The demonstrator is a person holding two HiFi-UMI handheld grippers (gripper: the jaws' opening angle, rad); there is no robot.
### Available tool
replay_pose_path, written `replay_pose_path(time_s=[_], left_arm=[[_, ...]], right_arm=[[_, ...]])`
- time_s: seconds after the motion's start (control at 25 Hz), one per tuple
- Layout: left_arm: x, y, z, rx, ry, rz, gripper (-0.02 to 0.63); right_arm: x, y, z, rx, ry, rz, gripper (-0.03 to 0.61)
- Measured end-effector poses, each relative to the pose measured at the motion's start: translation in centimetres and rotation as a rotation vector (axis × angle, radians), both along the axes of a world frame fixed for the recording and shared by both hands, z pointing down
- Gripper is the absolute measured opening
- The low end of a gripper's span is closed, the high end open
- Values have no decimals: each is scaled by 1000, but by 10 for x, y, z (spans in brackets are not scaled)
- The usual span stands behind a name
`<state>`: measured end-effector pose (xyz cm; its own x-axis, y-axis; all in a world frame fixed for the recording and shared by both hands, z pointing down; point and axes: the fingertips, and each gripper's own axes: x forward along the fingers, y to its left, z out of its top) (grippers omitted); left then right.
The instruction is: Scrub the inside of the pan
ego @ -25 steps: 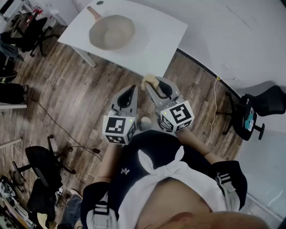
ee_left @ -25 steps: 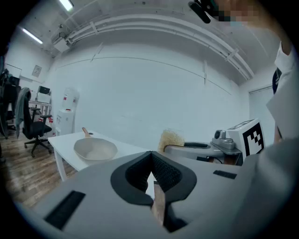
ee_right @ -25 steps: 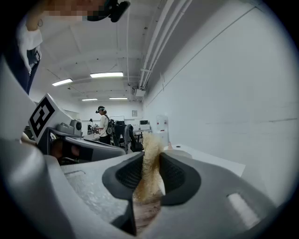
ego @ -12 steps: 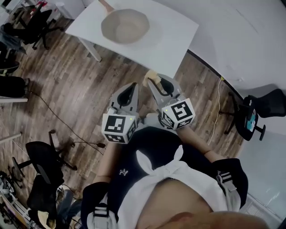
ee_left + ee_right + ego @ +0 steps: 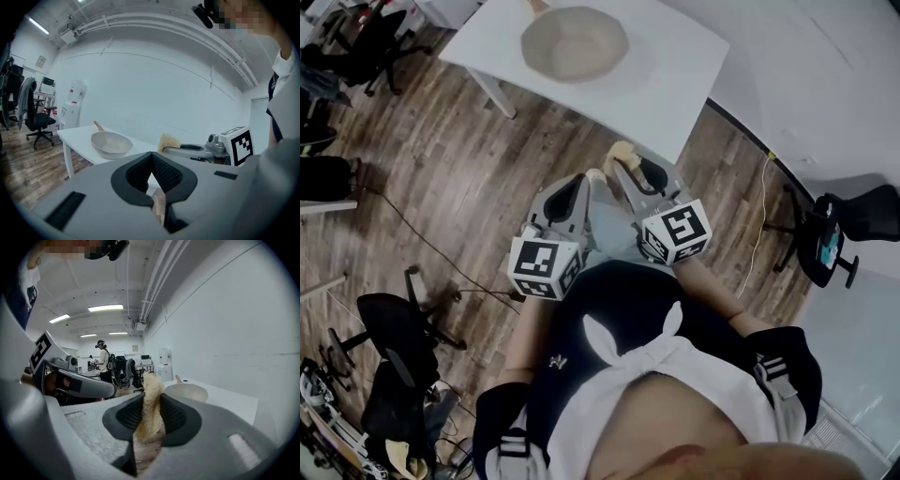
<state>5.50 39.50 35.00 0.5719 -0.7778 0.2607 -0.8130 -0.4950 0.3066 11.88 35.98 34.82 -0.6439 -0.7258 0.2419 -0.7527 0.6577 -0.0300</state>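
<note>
**A:** So, how far along is the scrubbing?

**B:** Not begun, by my reading. The pan (image 5: 575,42) sits on the white table (image 5: 684,89), well apart from both tongs, and nothing touches its inside.

**A:** And the tongs themselves?

**B:** The right tongs (image 5: 149,411) are clamped on a loofah scrubber (image 5: 151,394), which stands up between the pads. The left tongs (image 5: 151,161) are closed pad to pad, with nothing in them.

**A:** What's left, then?

**B:** All of it, I'd judge. They have to reach the table, perhaps steady the pan by its handle (image 5: 98,125), then get the scrubber into the bowl and rub.

**A:** Does any view add something?

**B:** The head view shows the stretch of wood floor (image 5: 441,169) between the tongs and the table, which the gripper views barely catch. The left gripper view gives the pan side-on, with its handle angled upward. Only the right gripper view shows the grip on the scrubber close up. It also shows a bystander (image 5: 102,363) far back among office chairs (image 5: 126,371).
</note>
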Motion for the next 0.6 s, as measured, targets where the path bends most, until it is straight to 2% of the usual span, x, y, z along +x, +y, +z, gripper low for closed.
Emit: replay_pose_path(time_s=[0.28,0.48,0.6], left_arm=[[-25,-57,11,-23,3,-33,5],[-36,-115,0,6,-13,-43,5],[-50,-150,4,-9,-40,-75,5]], right_arm=[[-19,-60,4,27,18,-46,91],[-20,-122,-1,50,30,-74,91],[-26,-159,-3,75,45,-114,91]])
